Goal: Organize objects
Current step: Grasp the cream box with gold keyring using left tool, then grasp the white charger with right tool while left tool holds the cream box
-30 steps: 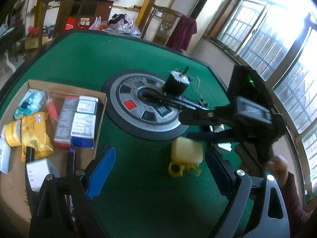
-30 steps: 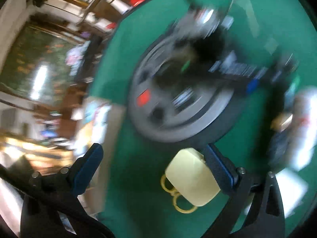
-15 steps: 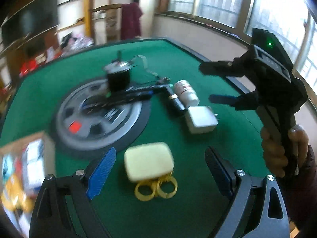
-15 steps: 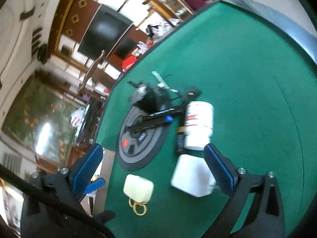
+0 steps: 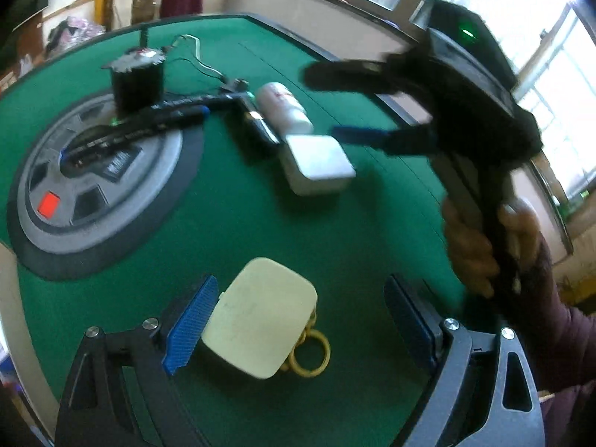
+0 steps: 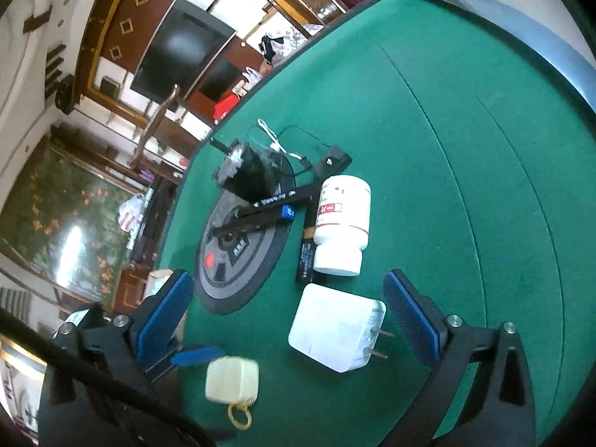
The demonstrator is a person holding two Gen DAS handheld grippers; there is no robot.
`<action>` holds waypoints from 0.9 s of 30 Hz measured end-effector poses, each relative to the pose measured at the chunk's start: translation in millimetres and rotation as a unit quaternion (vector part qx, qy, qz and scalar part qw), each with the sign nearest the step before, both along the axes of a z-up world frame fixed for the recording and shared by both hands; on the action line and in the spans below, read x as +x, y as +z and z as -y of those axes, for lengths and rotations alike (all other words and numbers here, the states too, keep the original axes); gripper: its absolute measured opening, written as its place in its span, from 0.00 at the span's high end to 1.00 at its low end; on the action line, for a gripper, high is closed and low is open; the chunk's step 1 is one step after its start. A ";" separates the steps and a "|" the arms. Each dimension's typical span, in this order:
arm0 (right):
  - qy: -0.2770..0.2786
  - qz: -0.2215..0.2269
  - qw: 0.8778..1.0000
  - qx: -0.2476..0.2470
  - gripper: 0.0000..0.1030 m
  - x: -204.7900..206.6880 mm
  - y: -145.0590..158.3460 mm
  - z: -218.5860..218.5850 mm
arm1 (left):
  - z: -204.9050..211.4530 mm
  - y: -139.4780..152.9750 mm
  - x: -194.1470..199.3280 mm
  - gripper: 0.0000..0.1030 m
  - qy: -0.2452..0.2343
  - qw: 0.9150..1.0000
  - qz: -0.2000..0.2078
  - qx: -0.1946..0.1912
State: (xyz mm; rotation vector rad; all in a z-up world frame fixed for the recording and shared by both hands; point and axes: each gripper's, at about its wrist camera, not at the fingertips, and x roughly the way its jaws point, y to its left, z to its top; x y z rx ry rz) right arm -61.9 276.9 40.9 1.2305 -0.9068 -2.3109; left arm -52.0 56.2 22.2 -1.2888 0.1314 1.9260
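Note:
A cream box with yellow rings (image 5: 260, 329) lies on the green table between the fingers of my open left gripper (image 5: 298, 331), close to the left finger; it also shows in the right wrist view (image 6: 231, 379). A white charger plug (image 6: 337, 331) lies between the fingers of my open right gripper (image 6: 287, 320); it also shows in the left wrist view (image 5: 316, 164). The right gripper (image 5: 357, 104) hovers over it in the left wrist view. A white pill bottle (image 6: 342, 225) lies just beyond the plug.
A grey round disc (image 5: 97, 182) lies at the table's left, with a black motor (image 5: 138, 78) and a black bar (image 5: 149, 123) on it. A thin black stick (image 6: 307, 257) lies beside the bottle. The table edge (image 6: 521, 37) curves at the right.
My left gripper has moved closer over the cream box, which now lies between its fingers. My right gripper has moved down toward the white plug, now between its fingers.

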 end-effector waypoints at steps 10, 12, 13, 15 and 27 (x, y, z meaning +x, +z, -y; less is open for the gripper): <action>-0.014 0.005 0.999 0.037 0.01 -3.9 -5.6 -2.0 | -9.6 -13.2 17.8 0.50 0.106 0.989 -0.083 -0.060; -0.016 0.003 0.999 0.049 0.01 -3.6 -5.2 -0.3 | 1.5 -11.7 16.2 0.54 0.138 0.988 -0.061 -0.030; -0.014 -0.002 0.998 0.059 0.01 -2.8 -3.7 1.5 | 8.3 -11.2 16.3 0.54 0.152 0.987 -0.051 -0.023; -0.015 -0.007 0.996 0.091 0.01 -2.3 -1.4 7.3 | 25.2 -10.1 19.7 0.54 0.177 0.983 -0.041 -0.013; 0.008 0.026 0.948 0.318 0.22 7.8 -9.1 69.1 | 71.7 -12.1 38.7 0.54 0.226 0.973 -0.040 -0.006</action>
